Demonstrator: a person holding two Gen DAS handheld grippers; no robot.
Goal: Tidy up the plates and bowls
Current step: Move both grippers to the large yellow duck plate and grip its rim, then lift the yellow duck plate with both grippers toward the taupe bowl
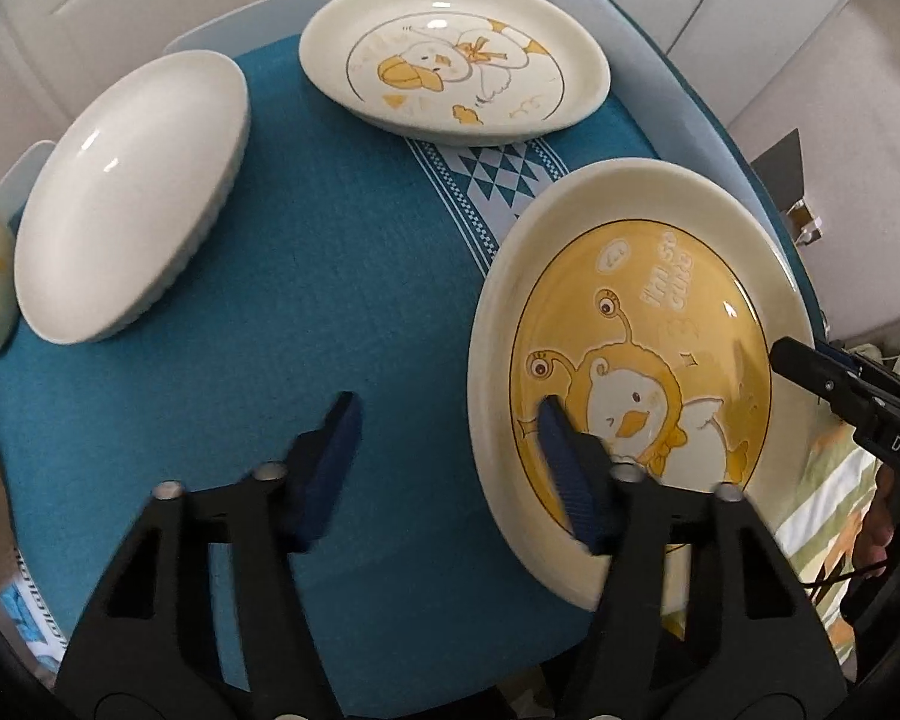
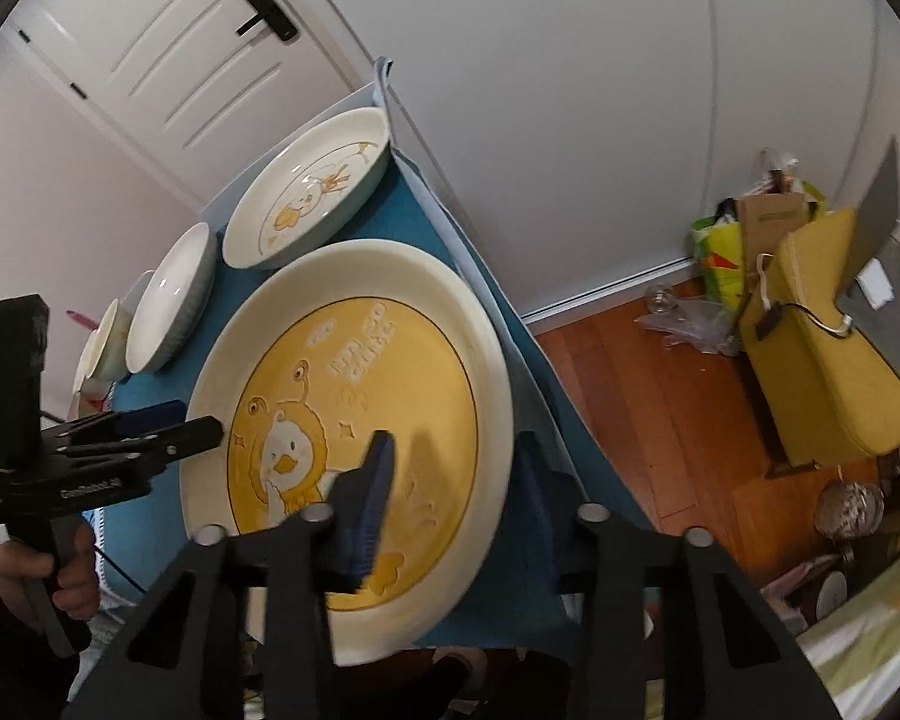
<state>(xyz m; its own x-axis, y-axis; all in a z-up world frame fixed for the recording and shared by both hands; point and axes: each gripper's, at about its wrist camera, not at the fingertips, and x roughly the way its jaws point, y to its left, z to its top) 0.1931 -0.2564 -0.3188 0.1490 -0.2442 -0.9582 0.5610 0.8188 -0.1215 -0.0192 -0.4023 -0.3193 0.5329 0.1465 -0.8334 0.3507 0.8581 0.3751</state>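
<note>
Both claws are straddling opposite rims of the yellow cartoon plate (image 1: 642, 360), lying lower right on the blue tablecloth (image 1: 306, 312). Left gripper (image 1: 444, 420) is sitting partly open, one pad over the plate, the other over cloth. Right gripper (image 2: 450, 480) is bracketing the rim, narrower; whether its pads are pressing, I cannot tell. The duck plate (image 1: 450, 54) and white bowl (image 1: 132, 192) are sitting in the upper left.

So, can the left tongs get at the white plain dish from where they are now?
Probably yes. The left tongs straddle the yellow plate's rim, and only bare blue cloth lies between them and the white plain dish.
</note>
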